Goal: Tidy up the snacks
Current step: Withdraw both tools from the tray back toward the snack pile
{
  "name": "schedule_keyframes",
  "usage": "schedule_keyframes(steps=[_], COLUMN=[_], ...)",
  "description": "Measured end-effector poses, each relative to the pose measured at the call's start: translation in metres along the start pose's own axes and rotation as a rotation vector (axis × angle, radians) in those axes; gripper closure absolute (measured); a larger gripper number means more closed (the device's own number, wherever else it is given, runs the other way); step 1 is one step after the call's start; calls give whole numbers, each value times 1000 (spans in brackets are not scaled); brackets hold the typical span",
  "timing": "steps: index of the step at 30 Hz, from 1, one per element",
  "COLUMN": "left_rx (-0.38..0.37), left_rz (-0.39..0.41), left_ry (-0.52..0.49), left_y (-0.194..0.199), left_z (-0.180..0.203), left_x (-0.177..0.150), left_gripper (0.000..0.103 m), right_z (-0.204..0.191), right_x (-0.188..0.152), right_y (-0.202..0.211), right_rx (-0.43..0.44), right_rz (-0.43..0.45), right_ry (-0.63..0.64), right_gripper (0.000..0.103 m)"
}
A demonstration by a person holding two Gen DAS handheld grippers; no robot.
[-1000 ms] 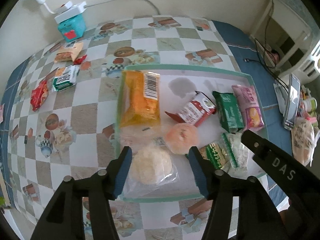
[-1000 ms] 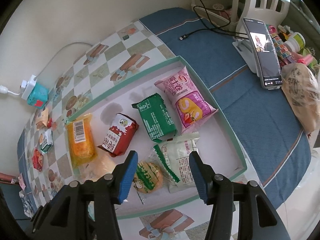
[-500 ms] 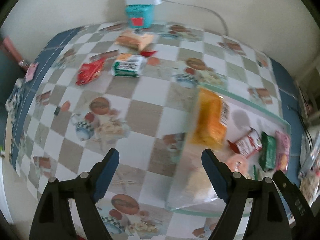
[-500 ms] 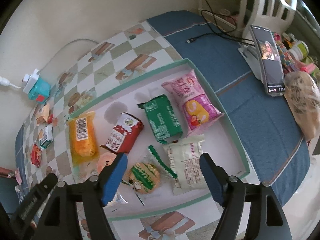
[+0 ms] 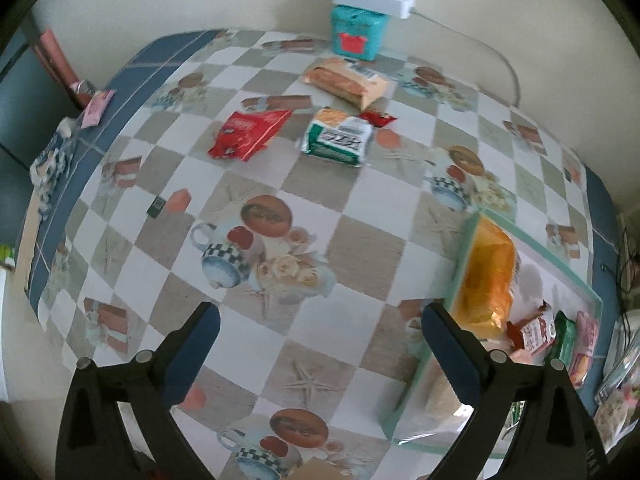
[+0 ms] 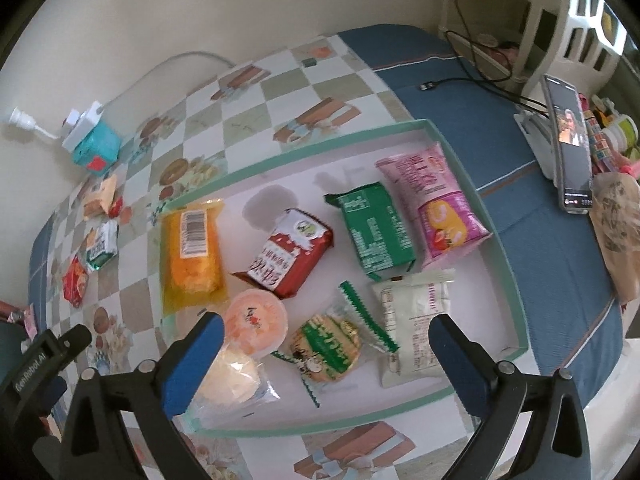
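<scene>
A green-rimmed white tray (image 6: 472, 192) holds several snack packs: an orange pack (image 6: 192, 256), a red pack (image 6: 284, 264), a green pack (image 6: 376, 236), a pink pack (image 6: 436, 200) and round cakes near the front. My right gripper (image 6: 324, 344) is open and empty above the tray's near edge. My left gripper (image 5: 320, 344) is open and empty over the checked tablecloth left of the tray (image 5: 464, 256). Loose snacks lie at the far side: a red pack (image 5: 248, 134), a green-white pack (image 5: 340, 138) and a tan pack (image 5: 348, 80).
A teal box (image 5: 358, 36) with a white power strip stands by the wall. A phone on a stand (image 6: 568, 144), cables and a paper bag (image 6: 616, 224) lie right of the tray on blue cloth. The table edge curves at the left.
My left gripper has swung left, away from the tray and toward the loose snacks, and its jaws have opened wider. My right gripper has pulled back a little and opened wider.
</scene>
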State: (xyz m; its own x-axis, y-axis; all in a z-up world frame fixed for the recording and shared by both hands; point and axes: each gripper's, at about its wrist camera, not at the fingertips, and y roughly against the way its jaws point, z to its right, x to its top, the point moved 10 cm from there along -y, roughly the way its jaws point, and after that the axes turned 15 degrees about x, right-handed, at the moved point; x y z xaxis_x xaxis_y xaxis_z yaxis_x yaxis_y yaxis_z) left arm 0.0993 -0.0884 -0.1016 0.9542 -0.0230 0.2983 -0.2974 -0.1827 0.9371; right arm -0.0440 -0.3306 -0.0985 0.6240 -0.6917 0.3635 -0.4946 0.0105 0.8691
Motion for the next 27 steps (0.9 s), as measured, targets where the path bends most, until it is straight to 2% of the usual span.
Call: schedule_keyframes(steps=[7,12,18,27], left_rx=[7,71,129,139], left_rz=[-49,-43,-33,-62], left_ry=[93,195,250,310], left_y=[-17,-28,-38,-60], left_z=[-39,-88,-131,-176], left_x=[11,25,40,52], left_gripper=[2,2,2,2], right_z=[-31,-74,-120,-162], right_x=[-3,-12,-26,-44], right_y=[-5,-15,-29,-52], right_rx=[16,35,42,34], right_rz=[-7,-33,-61,-102], right_ry=[51,144,224,287], right_gripper=[0,0,0,0])
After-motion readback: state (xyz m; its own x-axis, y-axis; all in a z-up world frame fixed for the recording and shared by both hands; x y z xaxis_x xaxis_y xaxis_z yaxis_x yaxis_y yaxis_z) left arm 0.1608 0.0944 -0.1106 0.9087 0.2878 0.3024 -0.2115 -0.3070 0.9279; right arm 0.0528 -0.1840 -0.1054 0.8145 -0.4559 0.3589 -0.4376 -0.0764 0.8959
